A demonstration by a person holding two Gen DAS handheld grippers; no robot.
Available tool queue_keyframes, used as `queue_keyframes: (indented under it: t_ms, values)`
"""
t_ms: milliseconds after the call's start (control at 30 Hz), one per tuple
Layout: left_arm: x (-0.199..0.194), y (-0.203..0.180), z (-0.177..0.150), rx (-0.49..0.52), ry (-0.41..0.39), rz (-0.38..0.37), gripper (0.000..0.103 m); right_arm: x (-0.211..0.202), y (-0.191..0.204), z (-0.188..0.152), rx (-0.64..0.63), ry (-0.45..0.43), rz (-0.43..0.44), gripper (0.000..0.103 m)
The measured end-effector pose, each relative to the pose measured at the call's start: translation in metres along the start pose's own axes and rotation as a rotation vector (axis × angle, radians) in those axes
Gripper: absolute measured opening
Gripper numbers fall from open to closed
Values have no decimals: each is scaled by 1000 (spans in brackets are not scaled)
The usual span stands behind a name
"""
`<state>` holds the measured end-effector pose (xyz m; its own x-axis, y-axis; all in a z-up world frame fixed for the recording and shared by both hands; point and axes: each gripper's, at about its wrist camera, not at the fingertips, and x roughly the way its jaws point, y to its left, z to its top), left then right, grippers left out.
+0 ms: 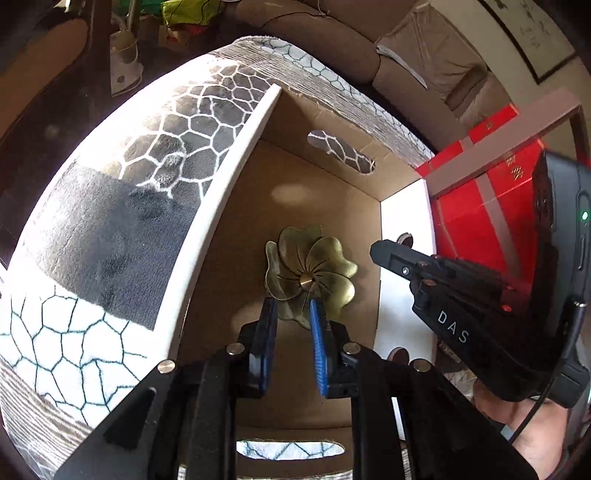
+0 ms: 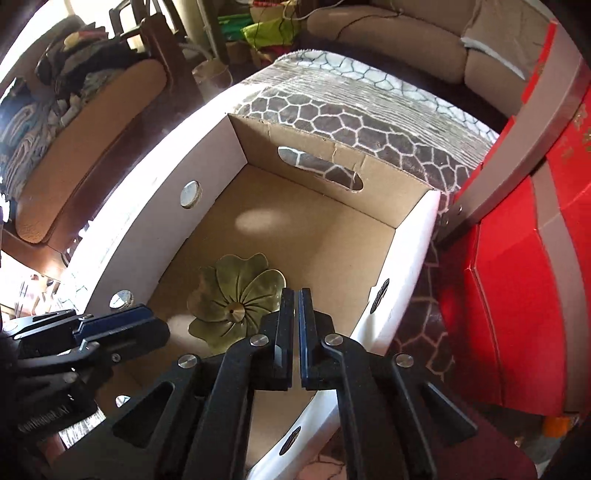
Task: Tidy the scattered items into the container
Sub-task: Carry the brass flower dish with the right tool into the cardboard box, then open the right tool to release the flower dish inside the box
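Left gripper [image 1: 293, 314]: blue-padded fingers parted, nothing between them, poised over the near edge of the brass flower dish [image 1: 310, 275]. No contact visible between pads and dish, though the overlap in the left wrist view leaves the exact gap uncertain.

Right gripper [image 2: 296, 306]: fingers drawn almost together, only a thin slit between the pads, holding nothing. Its tips sit just beside the dish's right-hand petals in the right wrist view. In the left wrist view the same gripper enters from the right, above the box's right wall.

Brass flower dish: lies flat on the brown floor of the cardboard box [image 2: 369, 236], toward the near-left part of the floor, a small raised cone at its centre.

Cardboard box: open-topped, white outside, brown inside, slot handle cut in the far wall, round holes in the side walls. It rests on a rug [image 2: 369, 122] with a honeycomb pattern in dark and pale patches.

Right of the box, touching or just beside its far corner: a red gift box [image 2: 517, 295] with grey bands.

Beyond the rug: a brown sofa [image 2: 388, 33].
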<state>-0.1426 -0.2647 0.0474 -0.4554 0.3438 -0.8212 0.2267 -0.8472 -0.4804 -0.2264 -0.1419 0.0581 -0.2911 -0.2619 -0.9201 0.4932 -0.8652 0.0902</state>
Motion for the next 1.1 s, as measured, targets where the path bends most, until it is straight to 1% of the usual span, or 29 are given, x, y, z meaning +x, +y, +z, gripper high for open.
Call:
queue_keyframes:
  t_ms: [33,67,167,200,233,267,300,333,367,433,500,533,633,700,800,1000,1100]
  values:
    - [-9,3,0,-15,-20,-8,30,-5,1,-1,-2,-8,6,7]
    - [-19,6,-1,-20,-45,0,32,-10,4,-2,-3,-14,10,7]
    - [-46,8,-9,-17,-118,64,33,-15,15,-7,-23,-3,21,8]
    - [-53,9,-15,-28,-138,78,36,-14,19,-9,-28,12,26,8]
    - [-61,10,-21,-44,-158,87,42,-9,24,-11,-32,30,37,9]
    - [-67,11,-28,-57,-178,85,45,-6,29,-13,-40,52,41,9]
    - [-72,11,-35,-68,-193,78,50,-1,34,-16,-50,76,37,10]
    - [-75,11,-40,-79,-204,72,52,4,39,-19,-58,99,26,11]
    - [-75,12,-42,-86,-213,66,52,7,44,-24,-67,121,16,12]
    - [-73,11,-48,-58,-210,52,53,14,51,-29,-90,161,0,12]
    - [-69,9,-48,-13,-178,76,53,23,56,-32,-114,210,-27,14]
    - [-68,10,-46,-6,-177,78,53,27,58,-33,-122,232,-38,14]
    - [-72,18,-43,-30,-185,55,53,37,62,-32,-132,272,-72,14]
    - [-73,19,-40,-33,-180,37,53,39,61,-28,-117,273,-82,13]
    - [-76,19,-38,-20,-185,38,53,39,56,-23,-82,264,-92,14]
    - [-74,27,-36,-23,-168,43,53,40,48,-11,-20,201,-85,15]
    - [-75,33,-33,-28,-168,58,53,41,45,-1,13,167,-82,15]
